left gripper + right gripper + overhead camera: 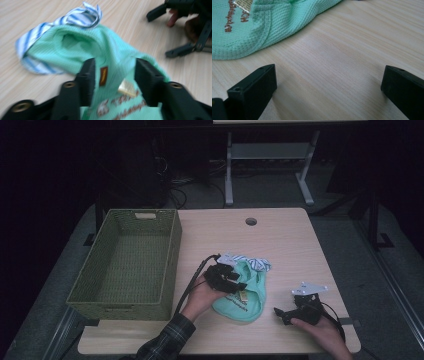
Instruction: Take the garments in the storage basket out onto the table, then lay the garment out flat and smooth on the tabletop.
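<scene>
A mint-green knitted garment (248, 304) with brown lettering and a small sewn label lies crumpled on the wooden table (290, 240); a blue-and-white striped cloth (257, 263) pokes out at its far end. My left gripper (235, 282) hovers over the garment's left part. In the left gripper view the green cloth (75, 47) rises as a fold between my left gripper's (115, 67) parted jaws, and the pads do not press on it. My right gripper (281, 315) rests to the garment's right, open wide over bare wood (329, 75), with the garment's hem (262, 27) ahead of it to the left.
A green woven basket (172, 255) stands on the table's left half with nothing inside. A round cable hole (251, 221) sits near the far edge. The right gripper (162, 32) and its hand appear beyond the garment in the left gripper view. Desk legs and cables lie behind.
</scene>
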